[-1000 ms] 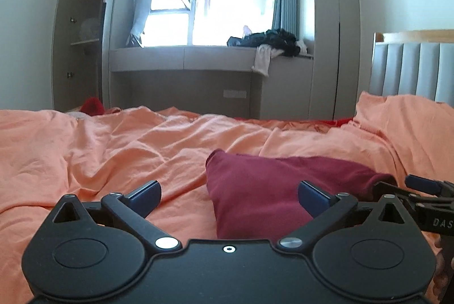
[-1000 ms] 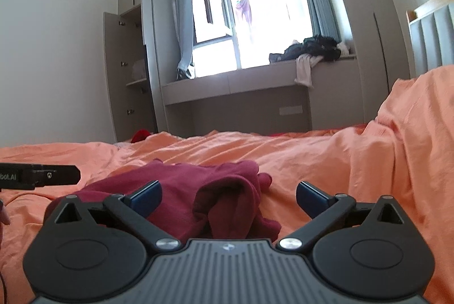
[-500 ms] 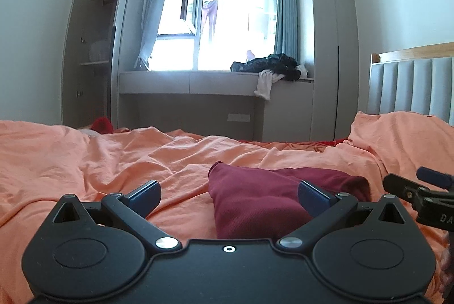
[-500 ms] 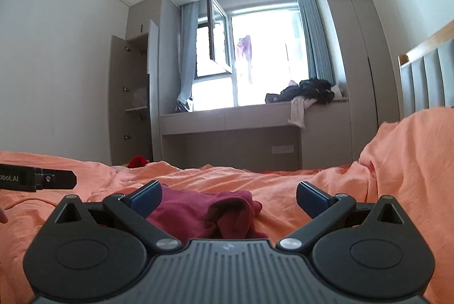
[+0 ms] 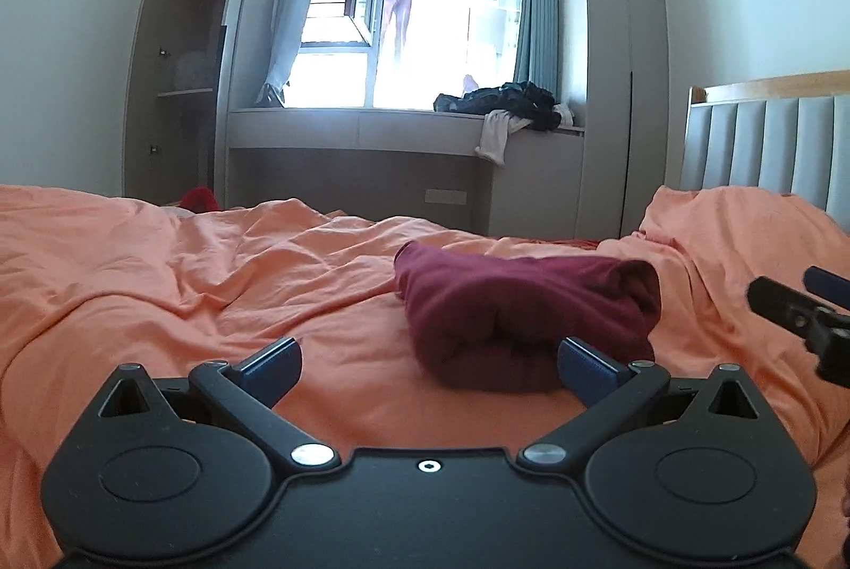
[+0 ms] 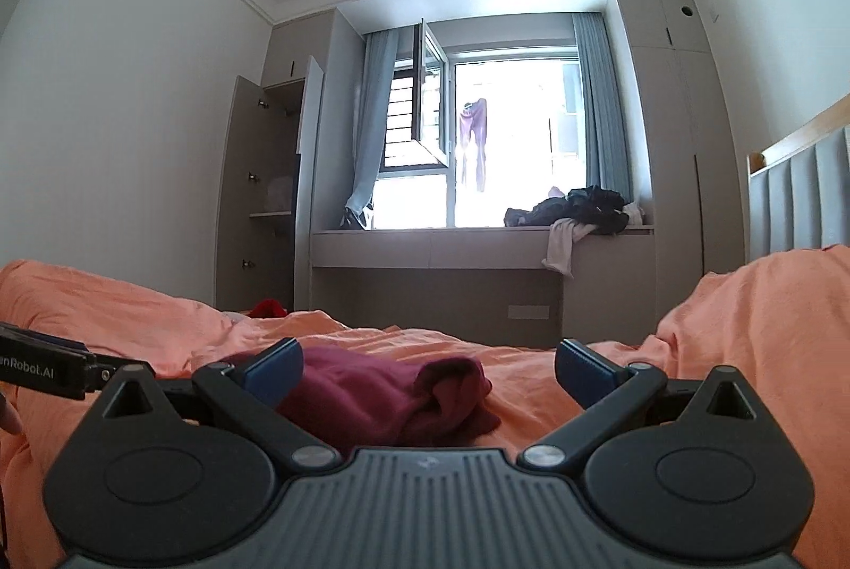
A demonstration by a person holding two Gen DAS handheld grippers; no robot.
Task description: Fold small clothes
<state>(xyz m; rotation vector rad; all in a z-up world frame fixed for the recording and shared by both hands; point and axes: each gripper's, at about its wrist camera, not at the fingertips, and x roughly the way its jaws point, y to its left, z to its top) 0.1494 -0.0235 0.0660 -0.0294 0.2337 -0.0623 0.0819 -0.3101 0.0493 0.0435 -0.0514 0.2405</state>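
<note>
A dark red garment lies folded in a thick bundle on the orange bedspread. My left gripper is open and empty, just in front of the bundle's near edge, its right finger beside the cloth. My right gripper is open and empty; the same garment lies low between its fingers, nearer the left one. The right gripper shows at the right edge of the left wrist view. The left gripper shows at the left edge of the right wrist view.
A grey padded headboard stands at the right. A raised fold of bedspread lies on the right. A window bench with a pile of dark clothes is beyond the bed. An open wardrobe stands at the left.
Both grippers have tilted upward and drawn back a little from the garment, so more wall and ceiling show. The garment sits lower in both views. Both stay open.
</note>
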